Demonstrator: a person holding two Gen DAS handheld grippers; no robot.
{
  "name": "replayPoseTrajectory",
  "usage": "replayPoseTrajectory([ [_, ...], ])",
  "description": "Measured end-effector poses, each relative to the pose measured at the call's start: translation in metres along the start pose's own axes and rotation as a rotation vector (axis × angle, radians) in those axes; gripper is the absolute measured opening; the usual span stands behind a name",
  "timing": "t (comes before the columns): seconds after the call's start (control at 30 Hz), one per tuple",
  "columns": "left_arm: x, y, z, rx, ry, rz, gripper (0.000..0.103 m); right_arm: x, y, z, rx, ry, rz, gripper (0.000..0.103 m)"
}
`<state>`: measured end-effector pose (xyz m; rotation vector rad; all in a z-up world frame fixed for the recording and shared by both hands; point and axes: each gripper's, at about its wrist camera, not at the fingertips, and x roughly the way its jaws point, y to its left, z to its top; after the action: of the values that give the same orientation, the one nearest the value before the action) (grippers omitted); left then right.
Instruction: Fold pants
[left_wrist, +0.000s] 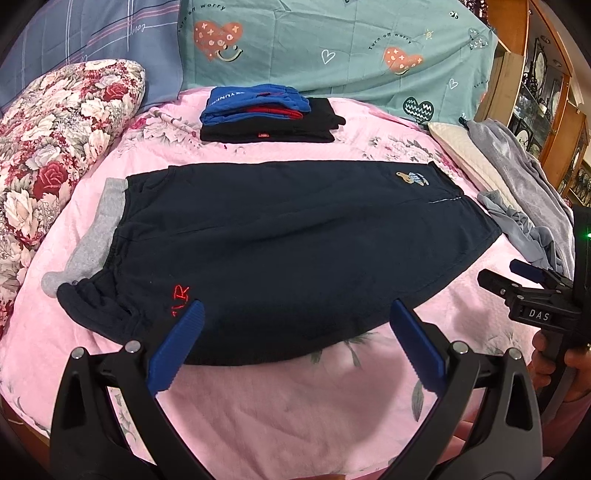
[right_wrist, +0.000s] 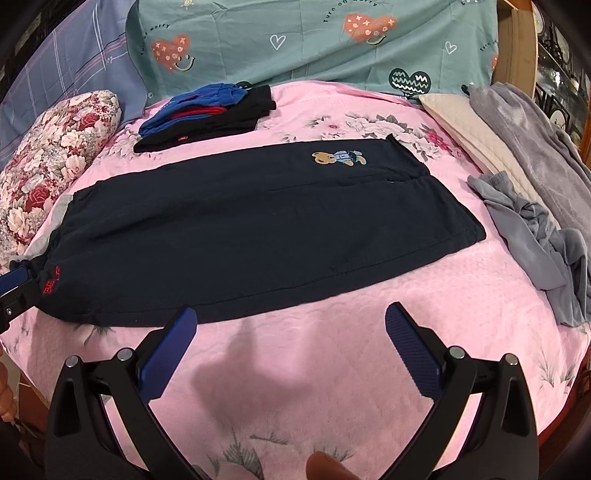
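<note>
Nearest me, above the pink floral bedspread (right_wrist: 332, 280), I hold both tools with their blue fingers spread wide and nothing between them. My left gripper (left_wrist: 293, 321) hangs over the near edge of the navy pants (left_wrist: 280, 251), close to the red stitched letters (left_wrist: 180, 300) by the cuff end. My right gripper (right_wrist: 290, 326) hangs over bare cover just short of that same near edge. The pants lie flat across the middle of the bed, lengthwise left to right, grey lining (left_wrist: 99, 225) showing at the left end and a small bear patch (right_wrist: 338, 158) toward the far right. Right of them lies a crumpled grey garment (right_wrist: 532, 236). Beyond, a folded stack of blue, red and black clothes (left_wrist: 266, 114) sits before the teal pillows (left_wrist: 332, 48).
</note>
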<state>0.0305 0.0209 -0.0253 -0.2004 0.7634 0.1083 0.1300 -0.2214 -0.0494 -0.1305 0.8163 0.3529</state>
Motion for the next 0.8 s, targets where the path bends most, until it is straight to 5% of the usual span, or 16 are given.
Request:
replayPoseTrajectory([
  [0.4, 0.028, 0.014, 0.008, -0.028, 0.051, 0.008, 0.101, 0.021, -0.001, 0.014, -0.049, 0.031, -0.015, 0.102],
  [0.67, 0.043, 0.030, 0.012, -0.053, 0.066, 0.018, 0.101, 0.018, -0.150, 0.028, 0.327, 0.079, -0.167, 0.102],
  [0.8, 0.054, 0.037, 0.015, -0.070, 0.088, 0.019, 0.101, 0.042, -0.202, 0.034, 0.473, 0.126, -0.128, 0.101],
])
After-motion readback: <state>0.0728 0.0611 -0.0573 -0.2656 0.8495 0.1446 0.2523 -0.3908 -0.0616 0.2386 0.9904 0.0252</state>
